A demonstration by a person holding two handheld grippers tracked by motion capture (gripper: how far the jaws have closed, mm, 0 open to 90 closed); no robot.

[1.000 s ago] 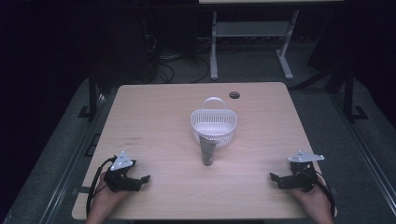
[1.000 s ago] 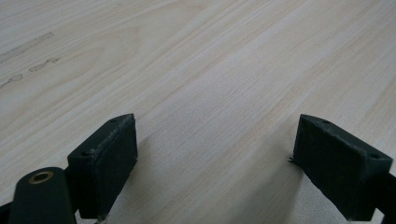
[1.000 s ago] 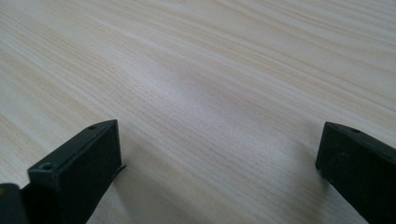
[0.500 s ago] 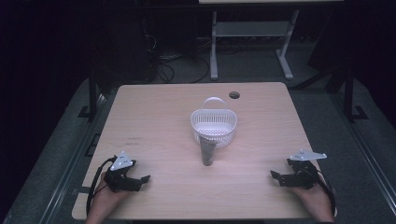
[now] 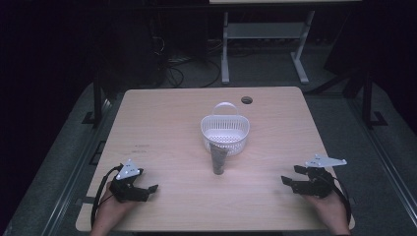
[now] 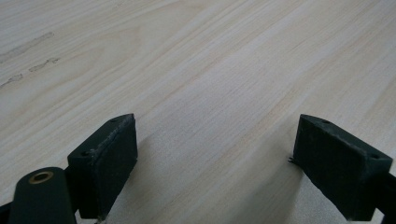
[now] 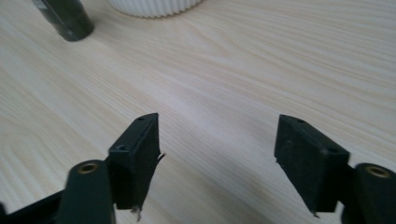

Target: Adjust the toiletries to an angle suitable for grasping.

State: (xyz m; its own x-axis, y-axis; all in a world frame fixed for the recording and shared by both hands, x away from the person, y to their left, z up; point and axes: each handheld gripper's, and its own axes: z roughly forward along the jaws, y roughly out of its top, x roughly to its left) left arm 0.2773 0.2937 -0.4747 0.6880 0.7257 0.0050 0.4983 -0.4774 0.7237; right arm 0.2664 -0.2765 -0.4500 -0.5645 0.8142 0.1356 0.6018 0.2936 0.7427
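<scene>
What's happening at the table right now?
A person holds a gripper in each hand at the near table edge. The left gripper rests open and empty. The right gripper, also empty, has just been closing its jaws partway. A white basket and a dark cup stand mid-table, untouched.

Dark tapered cup [image 5: 219, 160] — upright, mid-table, just in front of a white ribbed basket [image 5: 225, 131].

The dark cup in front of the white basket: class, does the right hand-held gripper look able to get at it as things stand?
Probably yes. Bare table lies between the right hand-held gripper and the dark cup; its jaws stand apart with nothing between them. The white basket sits behind the cup, out of the way.
</scene>
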